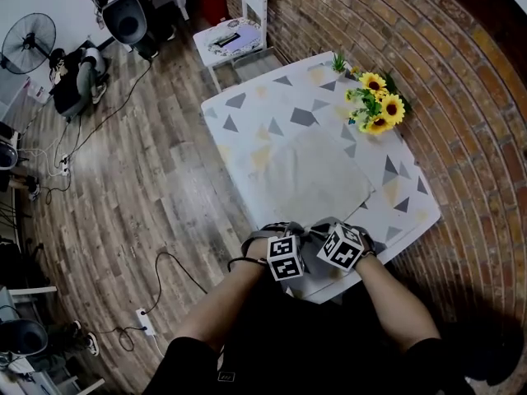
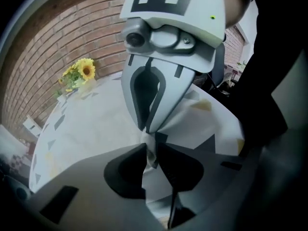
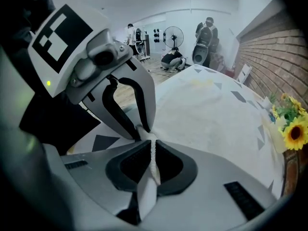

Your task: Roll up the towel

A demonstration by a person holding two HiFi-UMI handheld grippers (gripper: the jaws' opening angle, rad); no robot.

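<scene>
An off-white towel (image 1: pixel 317 171) lies spread on the table (image 1: pixel 247 105), which is covered by a white cloth with grey and yellow triangles. Both grippers meet tip to tip at the towel's near edge, by the table's front. My left gripper (image 1: pixel 300 230) (image 2: pixel 148 141) has a bunched fold of the towel (image 2: pixel 150 150) filling the narrow gap between its pads. My right gripper (image 1: pixel 328 229) (image 3: pixel 150 141) is shut on a thin ridge of the towel (image 3: pixel 153 160). In each gripper view the other gripper faces the camera, pinching the same edge.
A vase of sunflowers (image 1: pixel 379 105) (image 2: pixel 79 73) (image 3: pixel 291 129) stands at the table's far right, beside the brick wall (image 1: pixel 461 72). A white chair (image 1: pixel 235 35) is behind the table. A person (image 1: pixel 74 76), a fan (image 1: pixel 29 44) and floor cables (image 1: pixel 144 321) are to the left.
</scene>
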